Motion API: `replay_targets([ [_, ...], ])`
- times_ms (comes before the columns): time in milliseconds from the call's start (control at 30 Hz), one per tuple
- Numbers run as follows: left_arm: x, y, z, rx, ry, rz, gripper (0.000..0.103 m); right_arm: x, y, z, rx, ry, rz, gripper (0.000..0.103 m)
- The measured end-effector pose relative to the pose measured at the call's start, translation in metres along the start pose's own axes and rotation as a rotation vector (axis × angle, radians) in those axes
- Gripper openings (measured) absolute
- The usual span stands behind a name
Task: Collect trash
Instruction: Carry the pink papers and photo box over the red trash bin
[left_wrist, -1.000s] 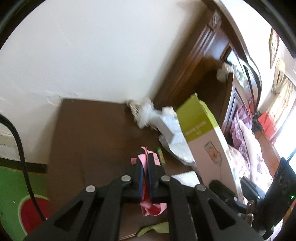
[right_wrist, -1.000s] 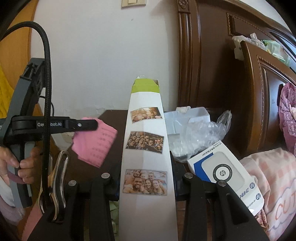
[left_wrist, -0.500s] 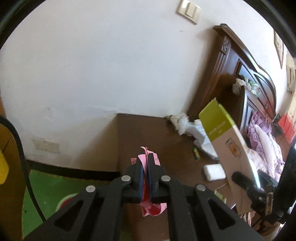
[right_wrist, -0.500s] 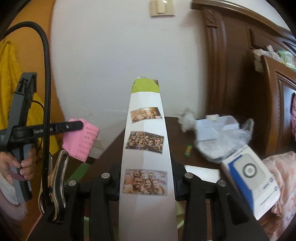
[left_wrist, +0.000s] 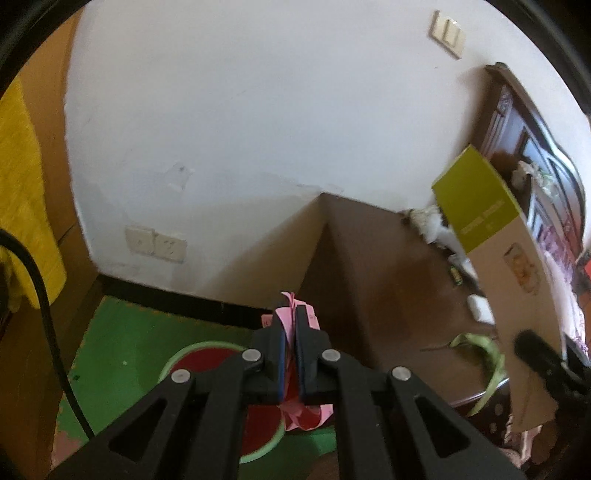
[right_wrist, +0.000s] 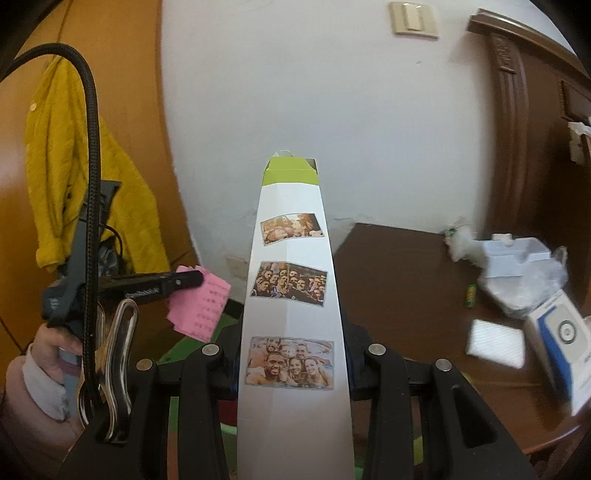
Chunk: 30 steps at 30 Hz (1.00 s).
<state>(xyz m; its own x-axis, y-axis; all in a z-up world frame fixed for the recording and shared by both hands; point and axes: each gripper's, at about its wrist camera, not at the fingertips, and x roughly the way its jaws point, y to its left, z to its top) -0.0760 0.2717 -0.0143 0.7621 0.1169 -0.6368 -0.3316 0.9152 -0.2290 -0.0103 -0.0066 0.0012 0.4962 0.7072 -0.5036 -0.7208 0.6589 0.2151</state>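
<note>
Swung left since a second ago, away from the dark wooden table (left_wrist: 388, 266) and out over a green floor mat (left_wrist: 122, 350) with a red basin (left_wrist: 207, 360) below. Left claw (left_wrist: 290, 325) pressed together, pinching a crumpled pink paper slip (left_wrist: 286, 317), printed and creased, sticking out beyond the tips and hanging below the pads. Right claw (right_wrist: 291, 369) part spread, clamped on a tall white carton (right_wrist: 291, 332) with a lime-green top and three group photos down its face; long axis running straight out along the fingers, open green flap at the far end. Left behind on the table, now off to the right: clear plastic wrapping (right_wrist: 524, 280), a small green battery (right_wrist: 471, 295), a white-and-blue box (right_wrist: 561, 339). Yellow jacket (right_wrist: 74, 166) hanging on the wooden door at far left, newly in sight.
</note>
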Motion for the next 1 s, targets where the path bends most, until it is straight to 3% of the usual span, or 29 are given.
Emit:
replay_targets([
  [467, 0.075, 0.067, -0.064, -0.070, 0.189, 0.094, 0.004, 0.047, 0.056, -0.023, -0.040, 0.099, 0.066, 0.039],
  [1000, 0.144, 0.103, -0.132, -0.123, 0.348, 0.126, 0.004, 0.098, 0.096, -0.048, -0.134, 0.185, 0.065, 0.039],
])
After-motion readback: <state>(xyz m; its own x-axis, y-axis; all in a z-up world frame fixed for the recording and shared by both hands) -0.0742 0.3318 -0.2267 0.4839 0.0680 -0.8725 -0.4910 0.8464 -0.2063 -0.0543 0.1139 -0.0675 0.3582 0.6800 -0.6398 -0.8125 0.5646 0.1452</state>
